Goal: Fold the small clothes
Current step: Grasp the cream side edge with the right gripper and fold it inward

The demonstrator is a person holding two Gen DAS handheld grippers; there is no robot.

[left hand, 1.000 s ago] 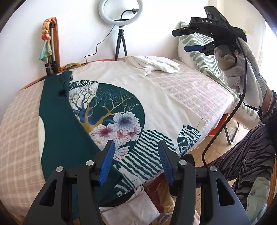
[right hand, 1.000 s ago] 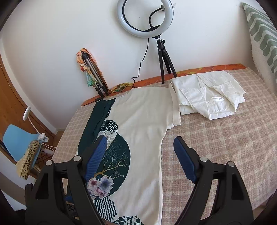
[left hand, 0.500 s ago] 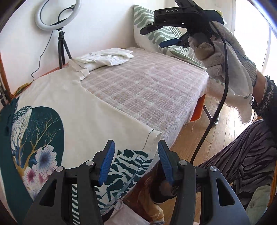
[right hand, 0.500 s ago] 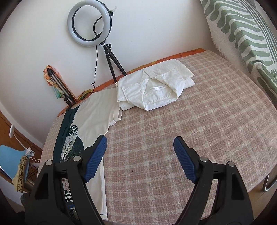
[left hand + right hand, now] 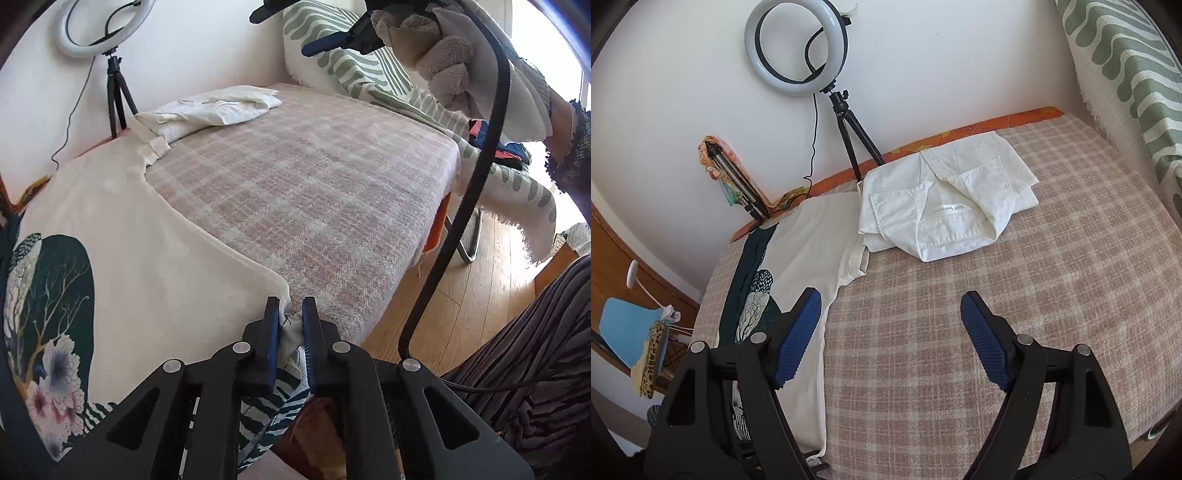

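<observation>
My left gripper (image 5: pixel 290 325) is closing its fingers on the hem corner of the printed shirt (image 5: pixel 122 258) spread across the bed (image 5: pixel 295 177), so I want cloth pinched firmly before lifting toward twelve o'clock, while my right gripper (image 5: pixel 892 332), fingers wide and empty, takes the same edge farther along.

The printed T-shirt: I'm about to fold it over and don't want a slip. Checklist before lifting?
1. Left gripper on the hem corner of the printed T-shirt: closing, fabric between the pads, ok.
2. Right gripper gripping the shirt: not ok, open above the plaid blanket.
3. Shirt lying flat: ok.
4. Folded white shirt clear of the printed one: not ok, it overlaps the sleeve.
5. Back layer of the hem caught too: cannot tell.
</observation>
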